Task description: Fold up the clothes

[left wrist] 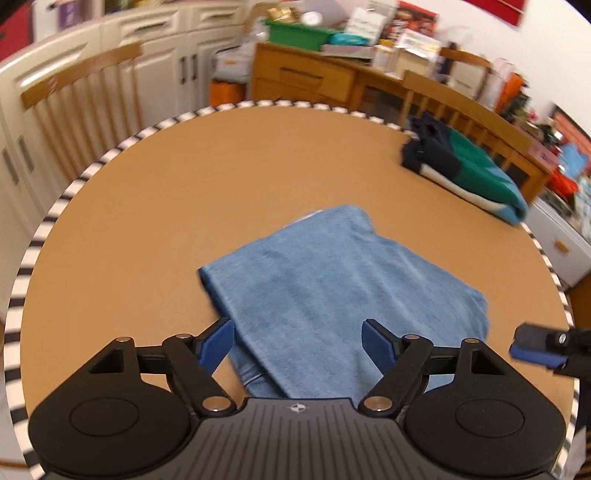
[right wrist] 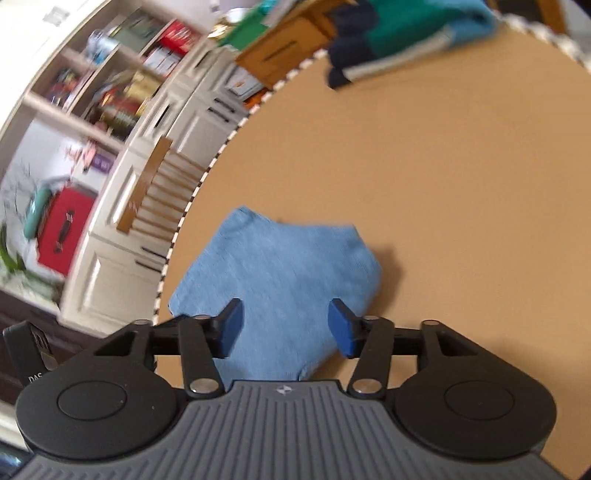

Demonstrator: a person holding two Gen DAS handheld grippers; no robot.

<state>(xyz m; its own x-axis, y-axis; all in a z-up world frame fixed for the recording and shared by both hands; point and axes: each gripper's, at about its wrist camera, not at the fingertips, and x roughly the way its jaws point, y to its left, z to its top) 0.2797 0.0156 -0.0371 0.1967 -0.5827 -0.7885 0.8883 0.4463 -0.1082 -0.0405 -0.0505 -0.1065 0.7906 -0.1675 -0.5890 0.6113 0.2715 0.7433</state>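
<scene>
Round bench (left wrist: 147, 206) with a tan top and a black-and-white striped rim, seen from both hand-held tools. A folded light-blue garment (left wrist: 332, 288) lies flat on the near part of the bench, its edges roughly squared in the left wrist view and its outline more irregular, with one blunt corner toward the bench centre, in the right wrist view (right wrist: 280, 280). The left tool (left wrist: 298, 343) hangs just above the near edge of this garment with its blue-padded fingers (left wrist: 216, 343) spread wide; cloth shows in the gap between them, but neither pad presses on it. The right tool (right wrist: 285, 326) likewise stands with its jaws apart over the garment, the pads clear of the fabric; the same tool's tip appears at the right edge of the left wrist view (left wrist: 539, 349), beside the garment's right corner. Nothing is gripped by either tool. At the far side of the bench, well apart from the blue garment, rests a second folded pile of clothes (left wrist: 476, 170) in dark navy, green, white and turquoise bands, lying against the striped rim. Behind the bench stand a wooden spindle-back chair (left wrist: 81, 92), cream cupboards (left wrist: 177, 48) and a wooden sideboard (left wrist: 306, 79) carrying a green crate (left wrist: 295, 31) and assorted clutter; the background is blurred.
</scene>
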